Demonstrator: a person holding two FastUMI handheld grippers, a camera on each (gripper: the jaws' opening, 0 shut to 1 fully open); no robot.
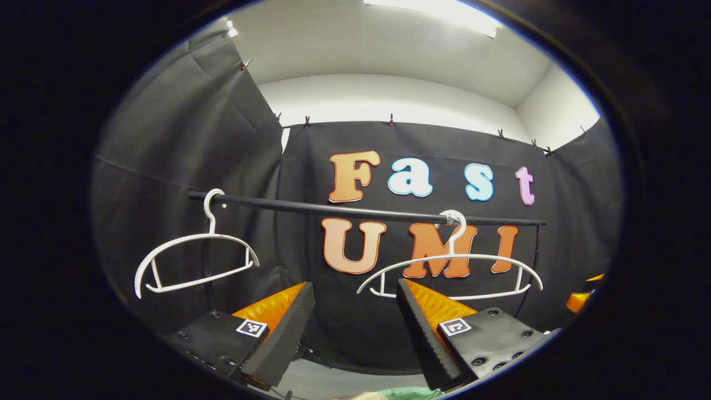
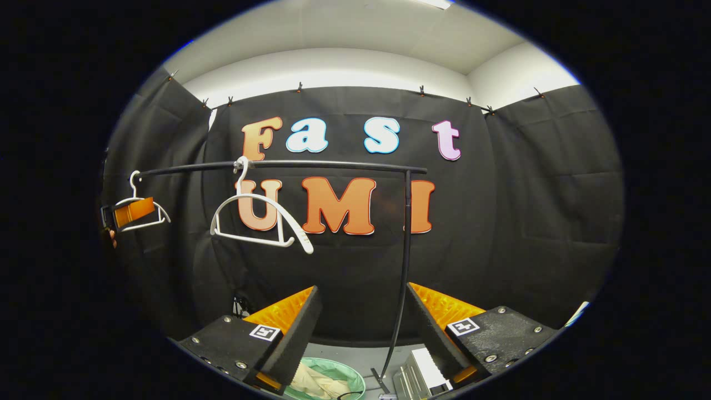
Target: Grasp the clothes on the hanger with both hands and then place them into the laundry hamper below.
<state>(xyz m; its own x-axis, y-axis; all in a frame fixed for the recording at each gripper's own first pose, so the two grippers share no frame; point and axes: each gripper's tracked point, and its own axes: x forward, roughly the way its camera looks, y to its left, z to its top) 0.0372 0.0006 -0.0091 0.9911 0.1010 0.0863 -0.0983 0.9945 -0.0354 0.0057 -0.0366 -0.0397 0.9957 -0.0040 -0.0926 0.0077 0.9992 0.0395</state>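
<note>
Two bare white hangers hang on the black rail [image 1: 361, 211]: one hanger [image 1: 194, 261] at the left end, the other hanger [image 1: 452, 266] right of centre. Both hangers [image 2: 258, 219] [image 2: 139, 214] also appear in the right gripper view. Below, the green laundry hamper [image 2: 350, 375] holds pale crumpled clothes [image 2: 314, 380]; its rim [image 1: 411, 393] peeks in at the bottom of the left gripper view. My left gripper [image 1: 354, 286] stands open below the rail, empty. My right gripper [image 2: 362, 289] is open too, holding nothing. The left gripper [image 2: 130, 214] shows far left, in front of the left hanger.
The rail's upright post [image 2: 405, 261] rises just ahead of the right gripper, down to a foot on the grey floor. A white slatted object [image 2: 422, 378] sits on the floor right of the hamper. Black cloth walls close in behind and on both sides.
</note>
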